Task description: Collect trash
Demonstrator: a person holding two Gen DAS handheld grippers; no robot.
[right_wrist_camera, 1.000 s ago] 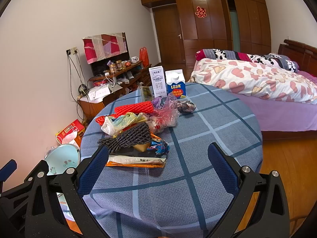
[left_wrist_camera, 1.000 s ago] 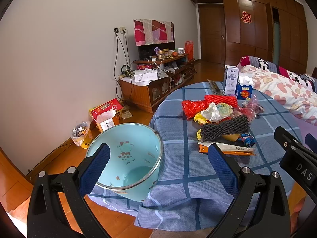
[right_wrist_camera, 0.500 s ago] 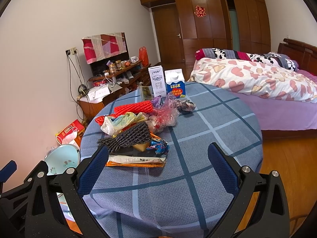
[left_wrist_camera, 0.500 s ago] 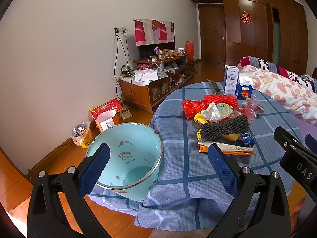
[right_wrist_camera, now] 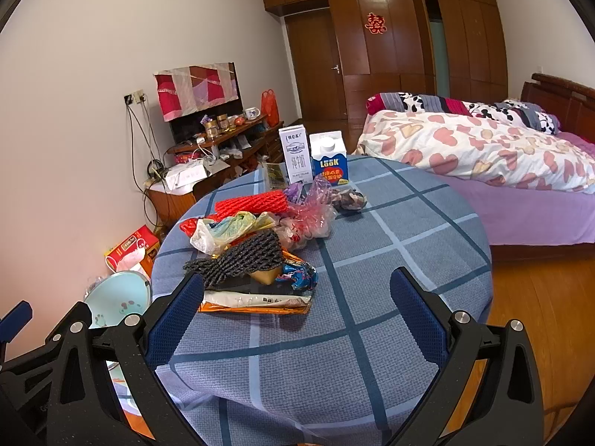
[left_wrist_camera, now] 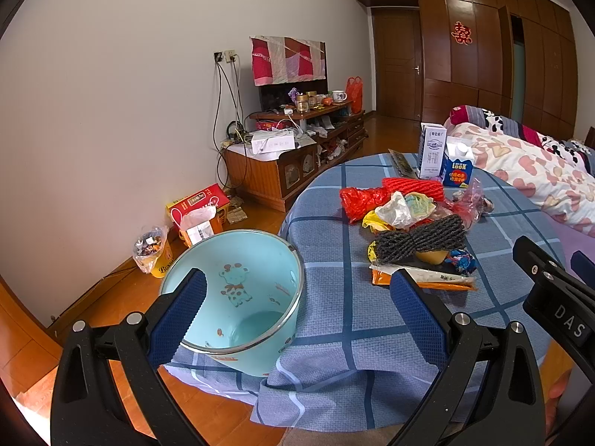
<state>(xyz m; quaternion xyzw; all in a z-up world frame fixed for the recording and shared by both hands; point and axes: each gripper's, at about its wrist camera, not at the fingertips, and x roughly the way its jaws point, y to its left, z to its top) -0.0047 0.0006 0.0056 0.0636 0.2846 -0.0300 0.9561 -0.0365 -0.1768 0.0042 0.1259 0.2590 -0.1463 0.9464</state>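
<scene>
While both grippers hang spread wide and empty over the near edge of the round table (right_wrist_camera: 427, 245), the trash lies heaped on the left half of its blue checked cloth. The left gripper (left_wrist_camera: 297, 308) has its blue pads parted, one in front of the pale blue bucket (left_wrist_camera: 238, 297) and the other over bare cloth; nothing sits between them. The right gripper (right_wrist_camera: 293, 312) is likewise released, its left pad just beside the near end of the pile, its right pad over open cloth.

Nearest in the pile is an orange and white flat wrapper (right_wrist_camera: 256, 303), with a grey foam net sleeve (right_wrist_camera: 241, 260) lying on top of it and a blue crumpled candy wrapper (right_wrist_camera: 299, 275) touching its right side. Behind come pale plastic bags (right_wrist_camera: 227, 228), a red foam net (right_wrist_camera: 256, 202) and a pink clear bag (right_wrist_camera: 316, 215). Two milk cartons, one white (right_wrist_camera: 295, 158) and one blue (right_wrist_camera: 329, 163), stand upright side by side near the far rim.

The bucket stands off the table's left edge, its rim pressed against the hanging cloth. The table's right half is bare cloth out to its rim, and beyond that rim is wooden floor, then the bed (right_wrist_camera: 483, 148). Left of the bucket, a red box (left_wrist_camera: 197, 204) and a small filled bag (left_wrist_camera: 150, 245) sit along the wall.
</scene>
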